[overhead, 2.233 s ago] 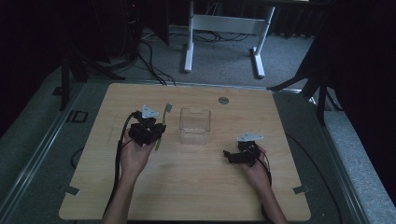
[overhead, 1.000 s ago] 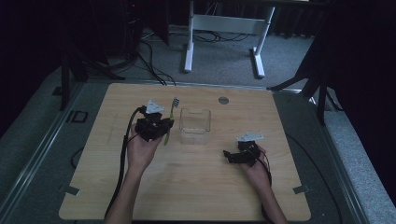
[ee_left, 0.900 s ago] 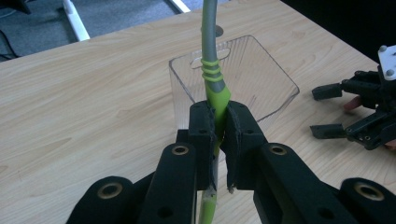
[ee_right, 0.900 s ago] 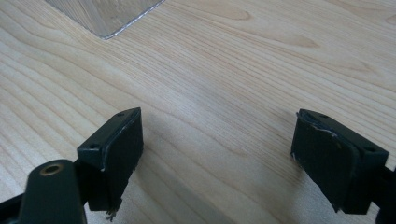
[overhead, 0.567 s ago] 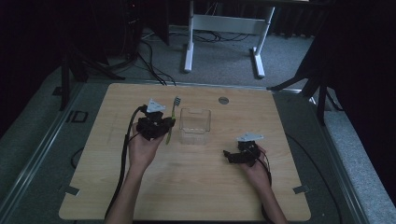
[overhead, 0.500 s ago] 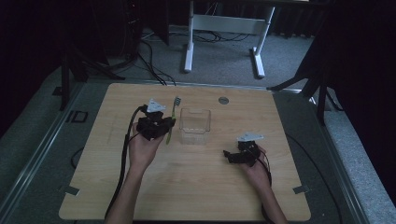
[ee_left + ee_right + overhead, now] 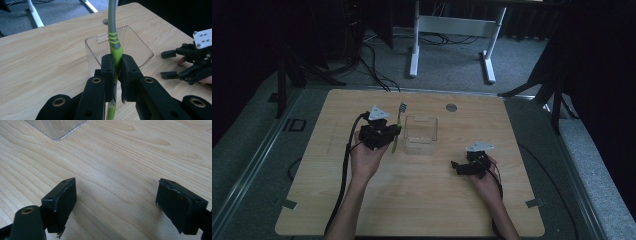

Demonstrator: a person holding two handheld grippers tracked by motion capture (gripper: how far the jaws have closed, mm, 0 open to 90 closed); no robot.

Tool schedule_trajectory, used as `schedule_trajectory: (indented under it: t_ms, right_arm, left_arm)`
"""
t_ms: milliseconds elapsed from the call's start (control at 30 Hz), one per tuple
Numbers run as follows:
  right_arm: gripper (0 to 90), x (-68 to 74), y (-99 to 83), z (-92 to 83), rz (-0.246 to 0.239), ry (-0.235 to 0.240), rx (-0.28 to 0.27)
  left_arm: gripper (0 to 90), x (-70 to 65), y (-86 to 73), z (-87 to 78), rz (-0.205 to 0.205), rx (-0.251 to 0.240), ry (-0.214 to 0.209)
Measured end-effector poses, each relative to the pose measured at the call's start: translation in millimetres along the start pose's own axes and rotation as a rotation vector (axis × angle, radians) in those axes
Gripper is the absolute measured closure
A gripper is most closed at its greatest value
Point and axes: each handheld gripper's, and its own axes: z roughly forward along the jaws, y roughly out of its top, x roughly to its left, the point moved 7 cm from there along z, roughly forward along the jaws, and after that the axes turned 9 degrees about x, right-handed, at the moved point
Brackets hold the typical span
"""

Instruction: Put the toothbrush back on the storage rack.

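Slippage is the main risk: the toothbrush (image 7: 115,50) is clamped low on its green handle by the left gripper (image 7: 117,72), just left of the box (image 7: 140,47), and could pivot against the rim. The right gripper (image 7: 116,202) is held wide, near the box on the tabletop (image 7: 120,157).

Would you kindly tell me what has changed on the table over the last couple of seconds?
The left gripper, shut on the toothbrush, carried it rightward toward the clear box, mostly early on; lately it has held still beside the box. The right gripper stayed open and resting on the table, and the box did not move.
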Motion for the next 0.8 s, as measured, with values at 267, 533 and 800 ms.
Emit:
schedule_trajectory:
  t_ms: [267,533,800]
  right_arm:
    - [16.7,0.0,0.0,0.0,0.0,0.0,0.0]
    - [16.7,0.0,0.0,0.0,0.0,0.0,0.0]
    - [16.7,0.0,0.0,0.0,0.0,0.0,0.0]
  left_arm:
    - [81.8,-3.0,1.7,2.9,-0.001,-0.007,-0.024]
    - [81.8,-4.4,3.7,5.6,-0.001,-0.015,-0.038]
    - [81.8,-6.5,6.0,6.4,0.005,-0.02,-0.047]
